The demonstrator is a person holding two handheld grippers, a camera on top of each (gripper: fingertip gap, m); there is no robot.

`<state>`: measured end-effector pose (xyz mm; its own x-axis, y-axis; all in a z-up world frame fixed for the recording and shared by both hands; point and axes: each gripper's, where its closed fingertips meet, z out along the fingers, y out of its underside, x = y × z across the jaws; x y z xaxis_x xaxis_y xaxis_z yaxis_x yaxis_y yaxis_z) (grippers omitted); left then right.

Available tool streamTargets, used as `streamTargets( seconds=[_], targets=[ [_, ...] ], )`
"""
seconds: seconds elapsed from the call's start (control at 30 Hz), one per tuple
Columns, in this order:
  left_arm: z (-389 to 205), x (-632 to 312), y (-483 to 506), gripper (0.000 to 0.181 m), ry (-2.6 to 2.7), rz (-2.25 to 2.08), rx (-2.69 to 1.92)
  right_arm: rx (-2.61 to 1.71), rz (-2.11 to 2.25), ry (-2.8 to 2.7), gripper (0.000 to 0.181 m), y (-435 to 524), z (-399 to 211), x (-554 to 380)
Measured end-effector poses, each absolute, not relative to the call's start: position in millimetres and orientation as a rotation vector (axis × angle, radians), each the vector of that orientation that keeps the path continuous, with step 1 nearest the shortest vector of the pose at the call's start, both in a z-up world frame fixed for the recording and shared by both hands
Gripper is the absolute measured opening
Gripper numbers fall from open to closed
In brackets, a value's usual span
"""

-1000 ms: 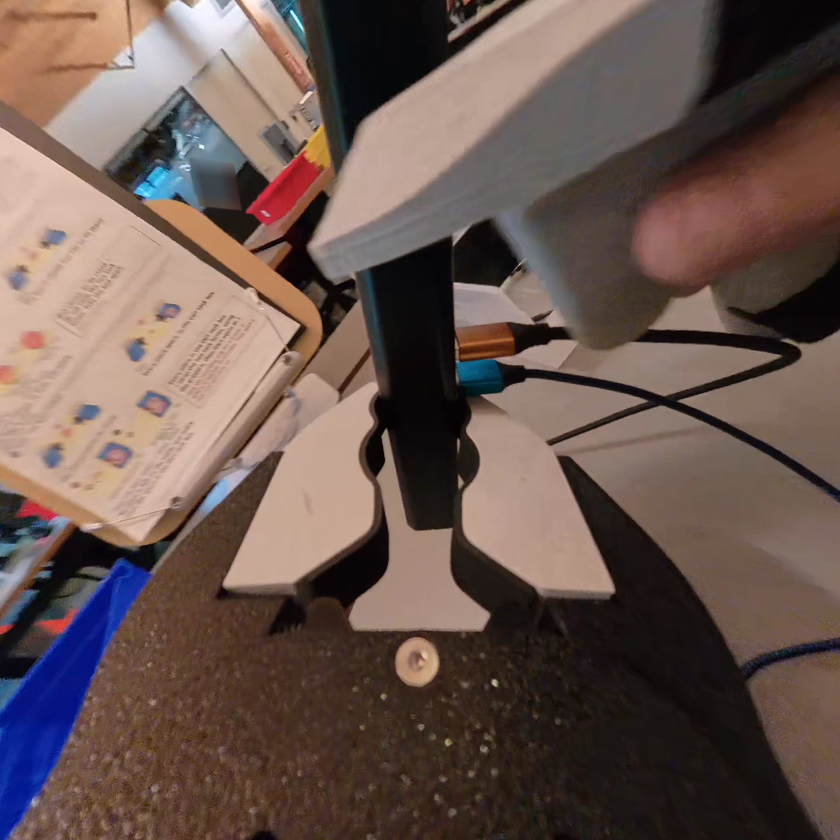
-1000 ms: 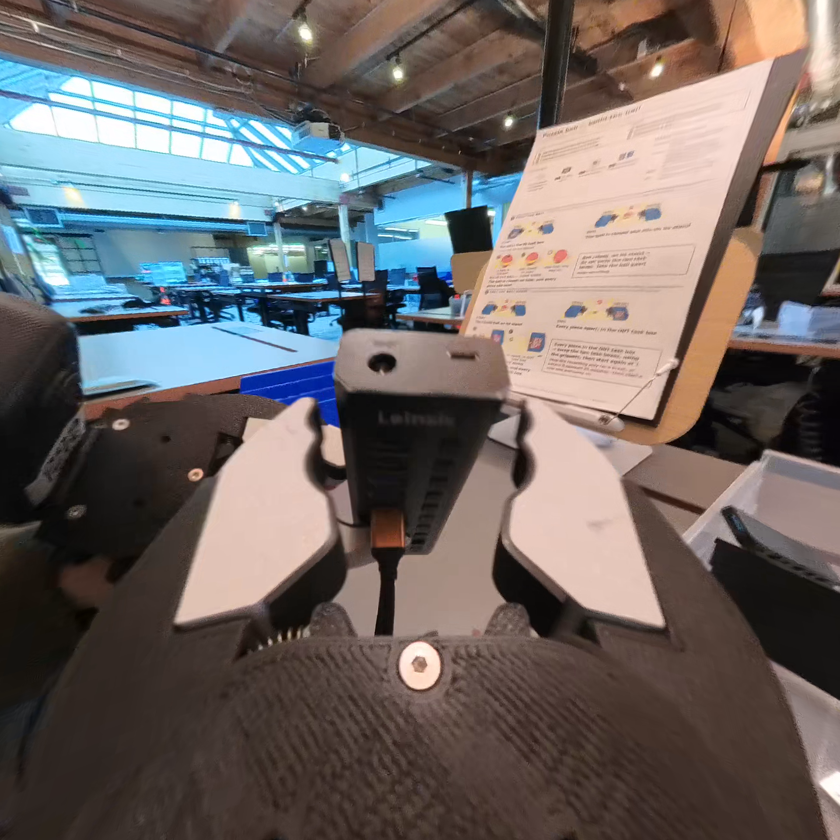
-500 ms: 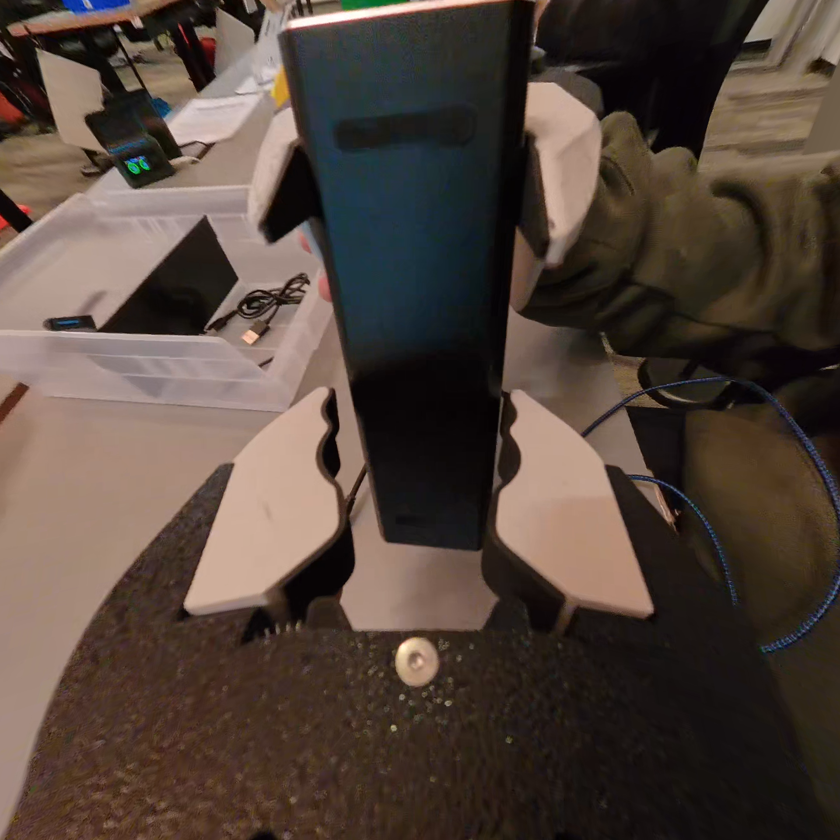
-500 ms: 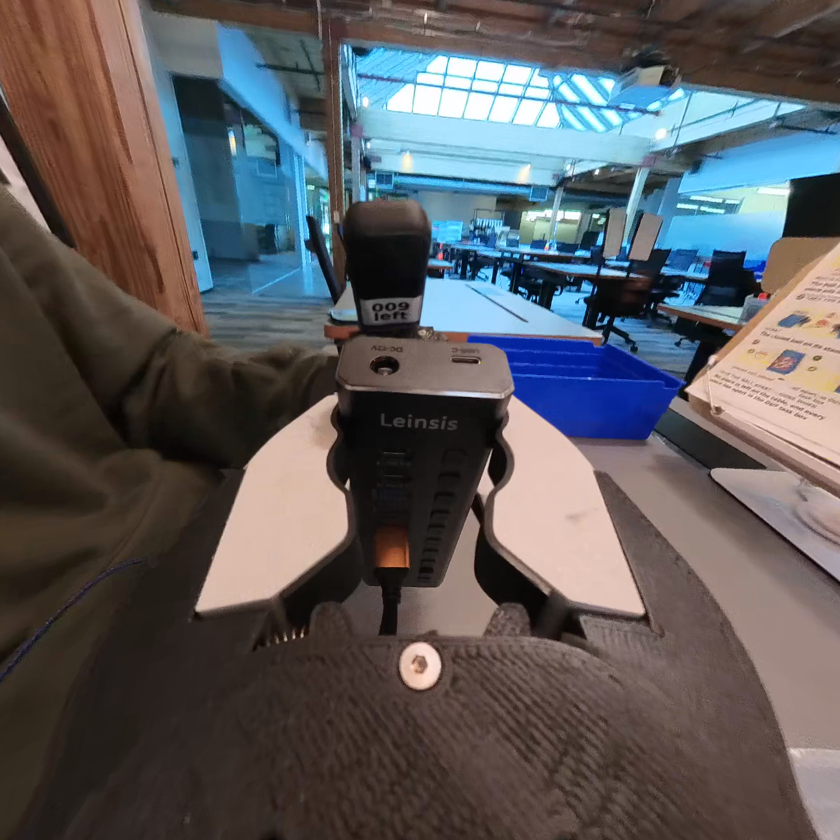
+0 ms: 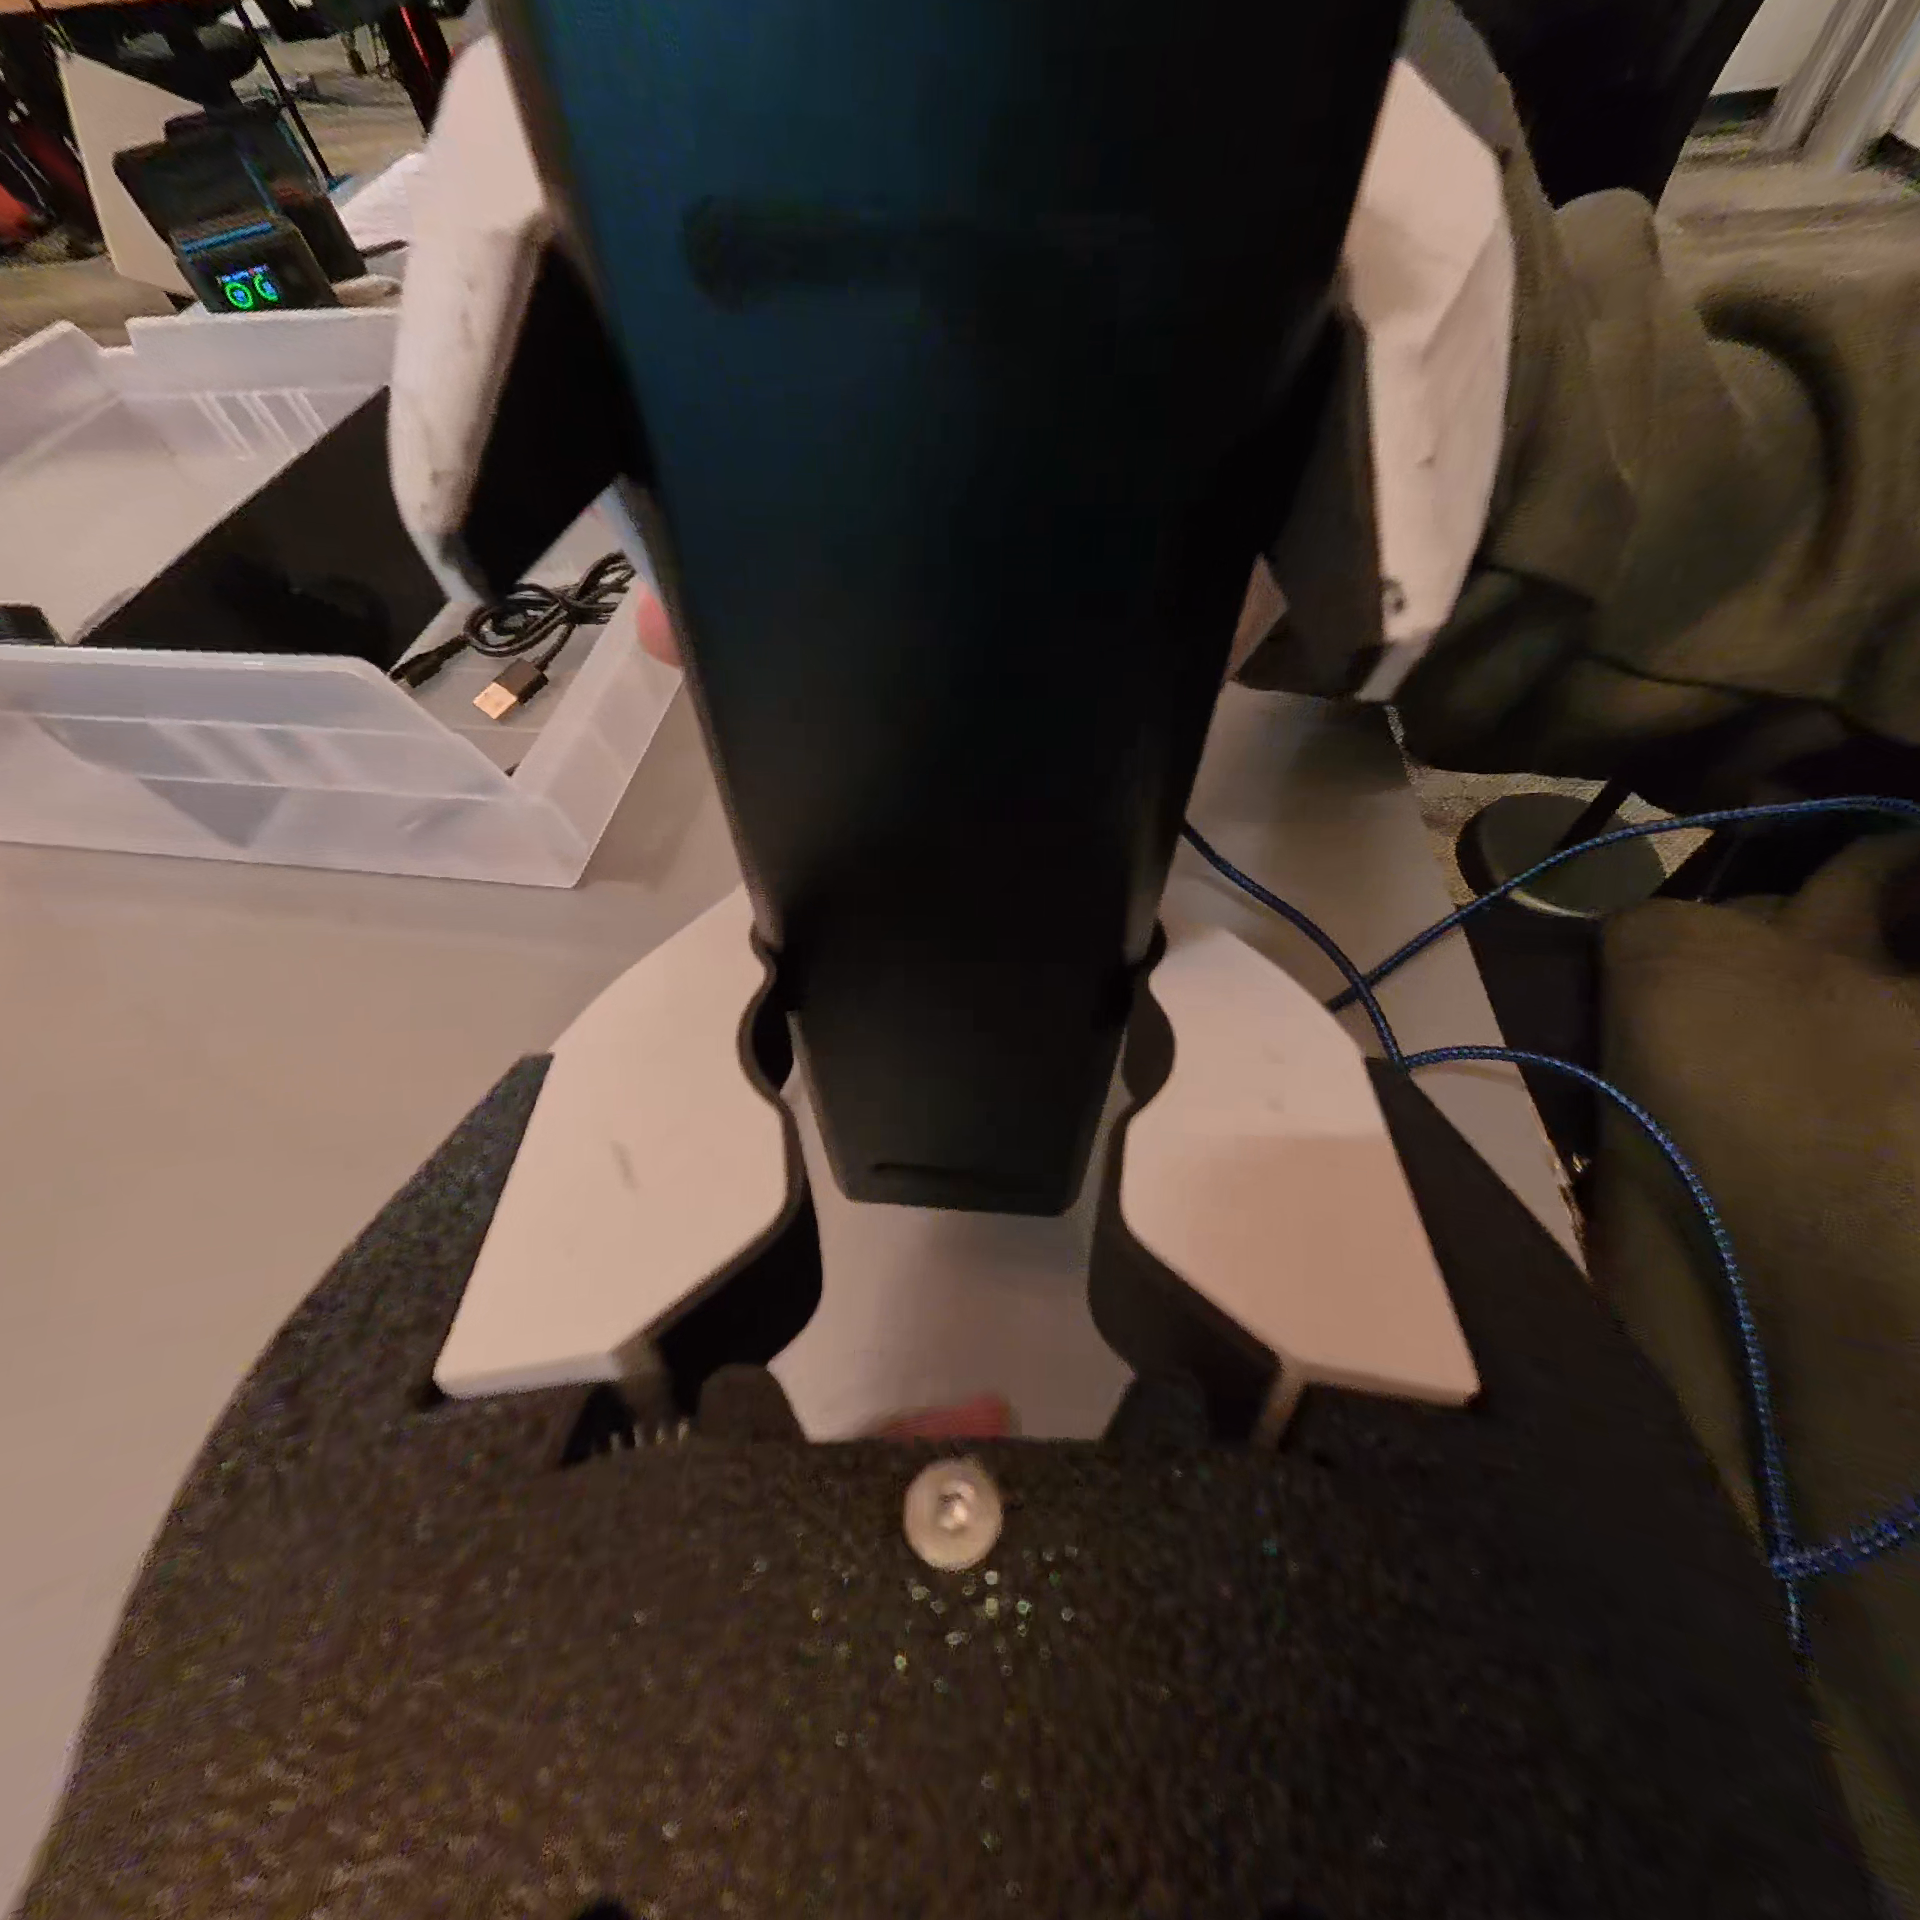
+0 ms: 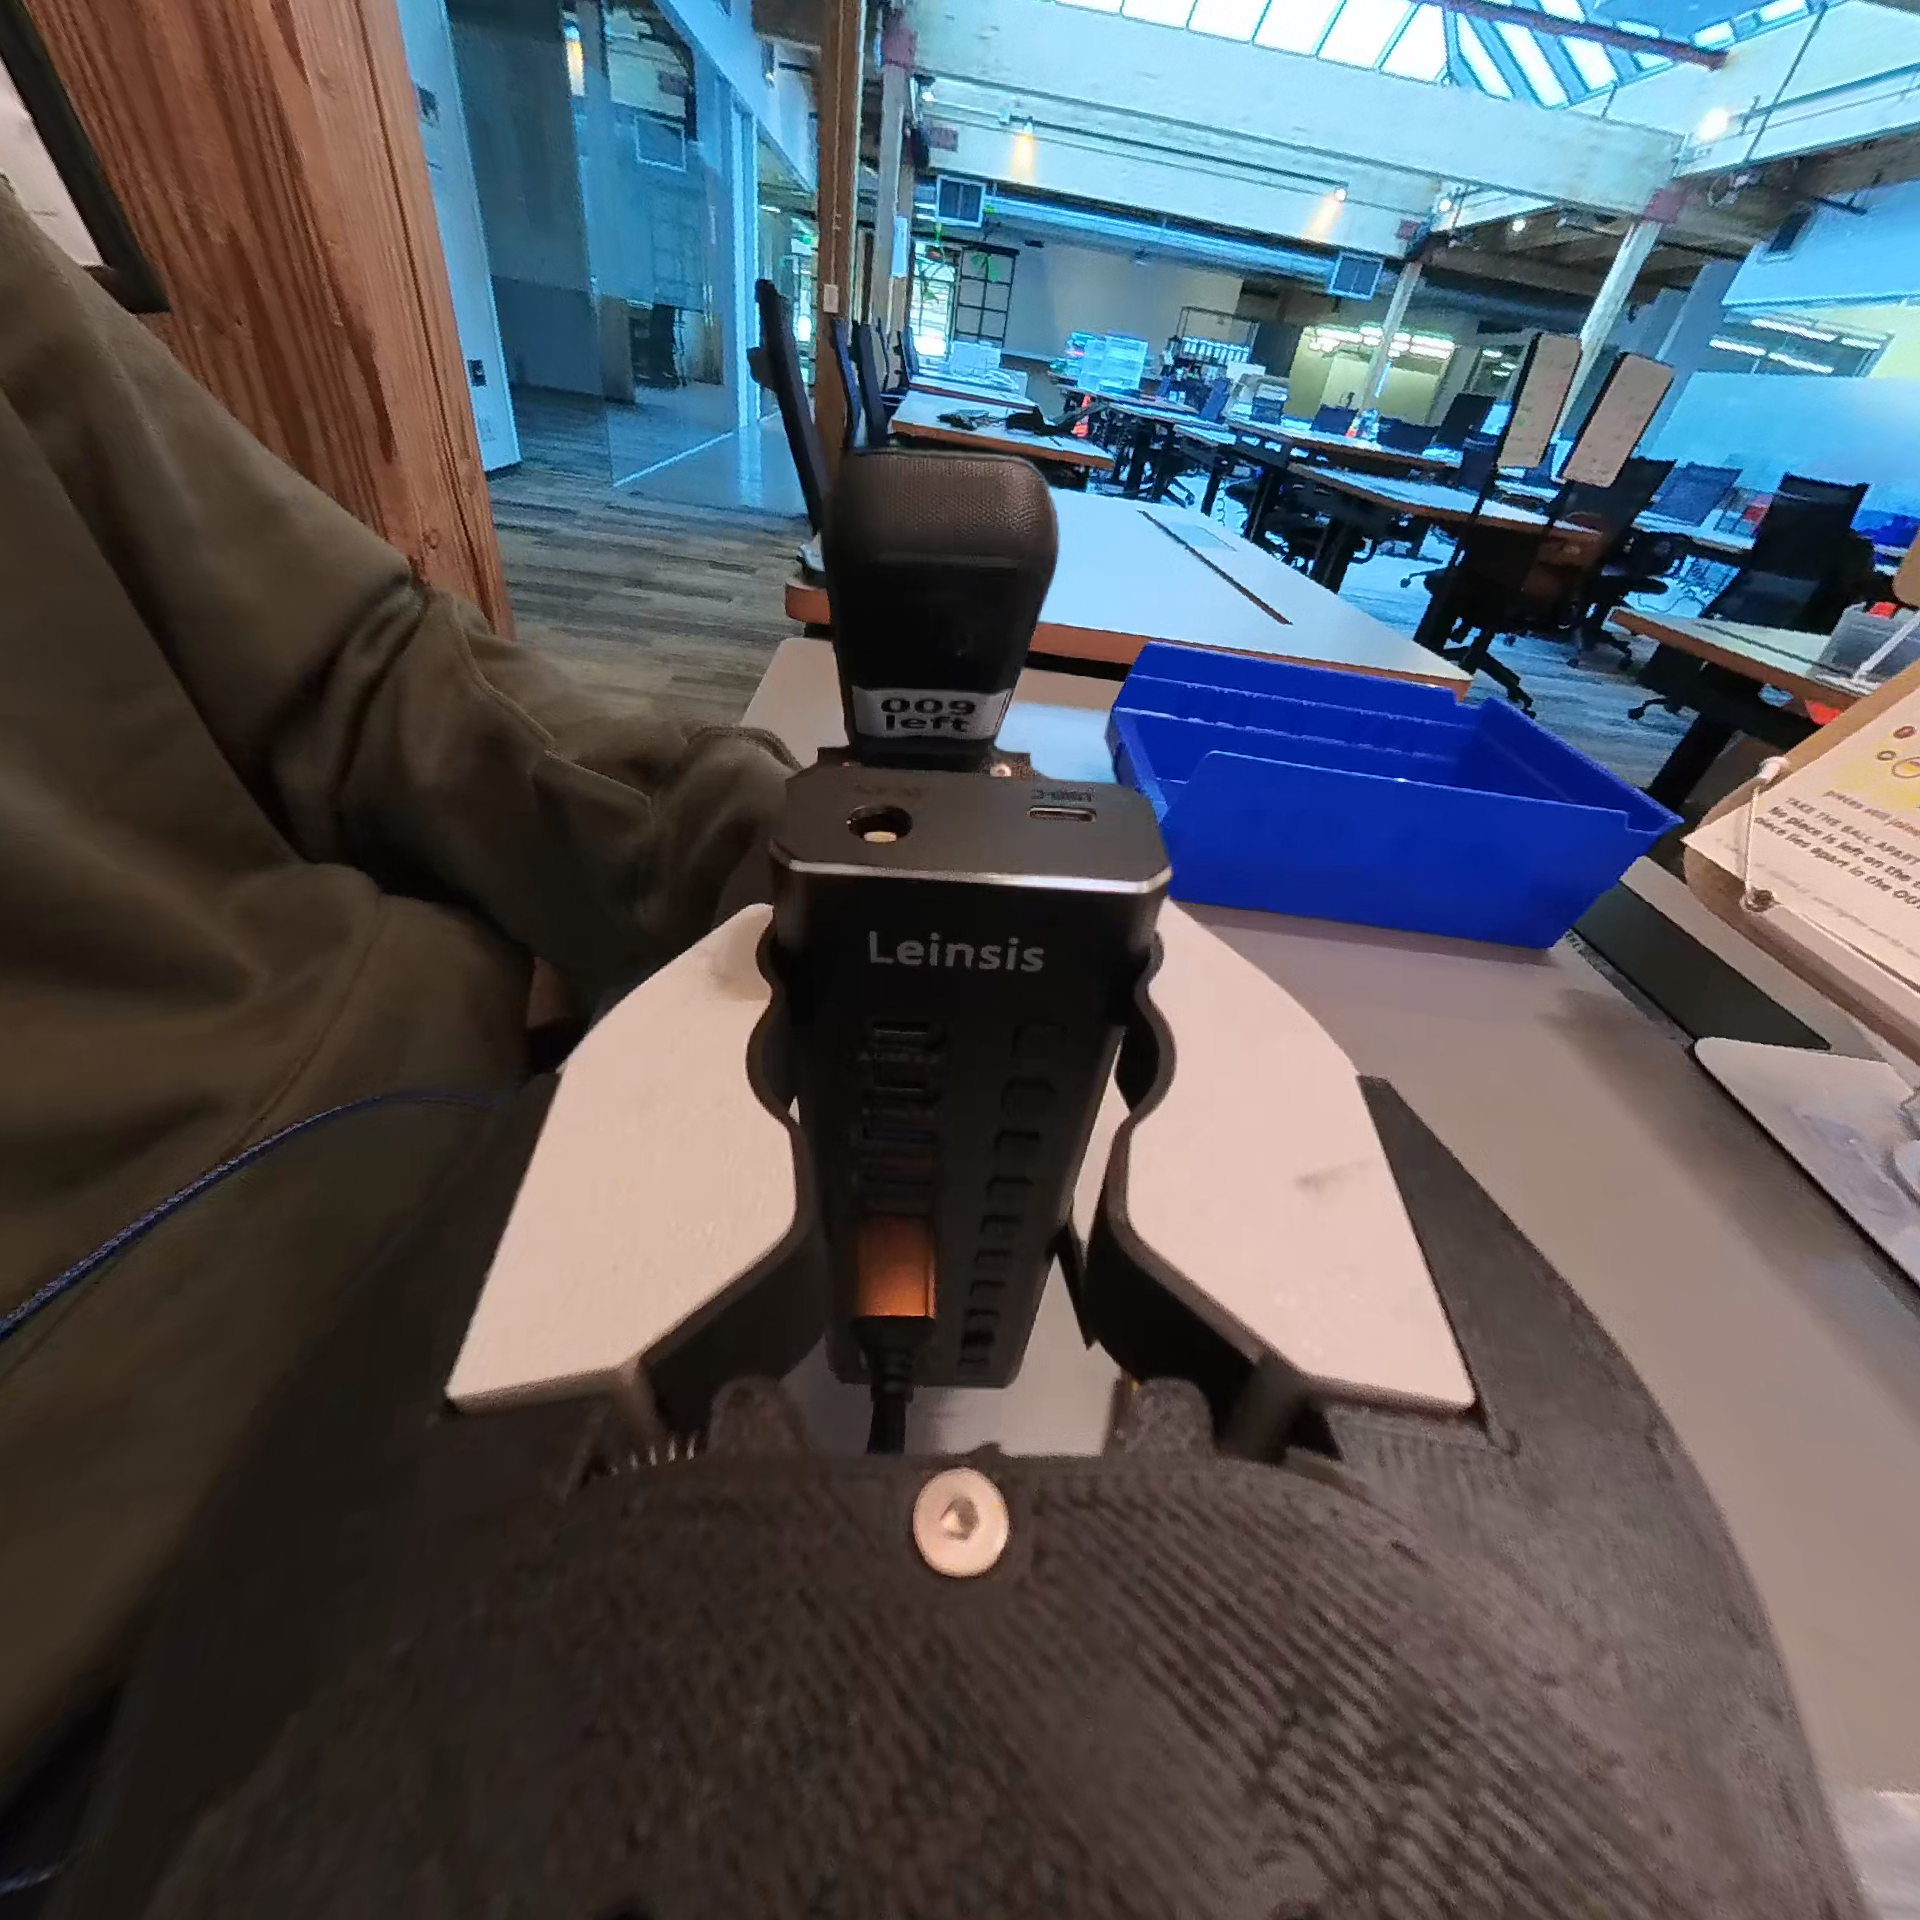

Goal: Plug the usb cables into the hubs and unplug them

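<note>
Both grippers, left (image 5: 951,997) and right (image 6: 961,997), clamp 1 black hub (image 6: 966,1039).

left wrist: close, faces tray (image 5: 312,769) | right wrist: close, faces office | shared: hub (image 6: 961,1060)

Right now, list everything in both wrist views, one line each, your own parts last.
USB hub: one, black, gripped at both ends by the two grippers.
Orange plug: one, seated in the hub's lowest port, black cord trailing down.
Blue braided cable: one, loose at the table's right edge.
Clear bin: one, on the table, holds a coiled black USB cable.
Blue bin: one, on the table behind the hub.
Instruction sheet: one, white, far right.
Sleeve: olive green, left side.
Left gripper: shut on the hub.
Right gripper: shut on the hub.
</note>
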<state>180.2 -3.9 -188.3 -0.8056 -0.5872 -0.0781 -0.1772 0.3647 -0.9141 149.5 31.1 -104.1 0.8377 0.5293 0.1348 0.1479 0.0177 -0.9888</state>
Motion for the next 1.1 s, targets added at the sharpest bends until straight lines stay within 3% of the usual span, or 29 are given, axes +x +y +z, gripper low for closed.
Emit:
streamTargets(
  seconds=[0.17, 0.4, 0.83, 1.0, 1.1],
  targets=[
    [-190, 178, -8, 0.061, 2.190, -1.437, -0.655, -1.519, 0.370, -0.566, 0.060, 33, -104, 142],
    [-199, 177, -15, 0.082, 2.176, -1.407, -0.631, -1.504, 0.444, -0.556, 0.060, 42, -107, 130],
    [-211, 175, -6, 0.072, 2.061, -1.468, -0.682, -1.652, 0.316, -0.622, 0.061, 52, -127, 121],
    [-202, 179, 22, 0.071, 1.973, -1.526, -0.780, -1.734, 0.177, -0.450, 0.072, 59, -122, 150],
    [-191, 176, 44, 0.071, 1.898, -1.582, -0.819, -1.758, 0.160, -0.359, 0.057, 55, -119, 165]
  ],
)
